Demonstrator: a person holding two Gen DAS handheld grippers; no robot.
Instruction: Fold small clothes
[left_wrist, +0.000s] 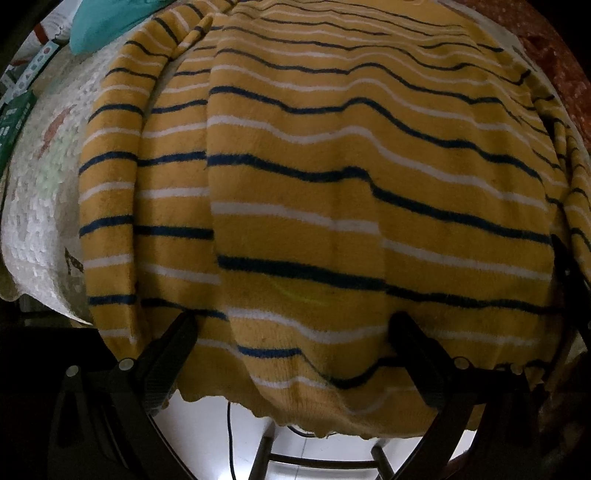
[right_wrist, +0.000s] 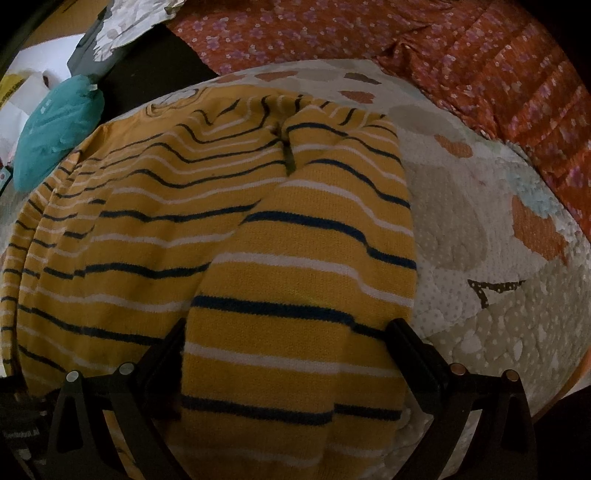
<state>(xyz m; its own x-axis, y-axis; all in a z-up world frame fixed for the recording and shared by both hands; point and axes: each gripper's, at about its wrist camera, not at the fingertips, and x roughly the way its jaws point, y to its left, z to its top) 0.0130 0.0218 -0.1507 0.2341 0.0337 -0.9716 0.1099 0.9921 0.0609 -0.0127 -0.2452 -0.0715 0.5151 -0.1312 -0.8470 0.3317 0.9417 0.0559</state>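
A yellow knit sweater (left_wrist: 314, 177) with navy and white stripes lies spread on a pale quilted mat (left_wrist: 44, 177). Its hem hangs over the near edge. In the left wrist view my left gripper (left_wrist: 295, 325) is open, its fingers wide apart over the hem area, one on each side of a fold. In the right wrist view the sweater (right_wrist: 229, 258) has a sleeve folded over its right side. My right gripper (right_wrist: 288, 328) is open, with both fingers straddling the lower sleeve end.
A teal garment (right_wrist: 55, 136) lies at the far left, also in the left wrist view (left_wrist: 107, 22). An orange floral cloth (right_wrist: 461, 48) lies beyond the quilted mat (right_wrist: 498, 295). Papers (right_wrist: 33, 85) sit far left. Below the edge, a white floor and stool legs (left_wrist: 321, 458) show.
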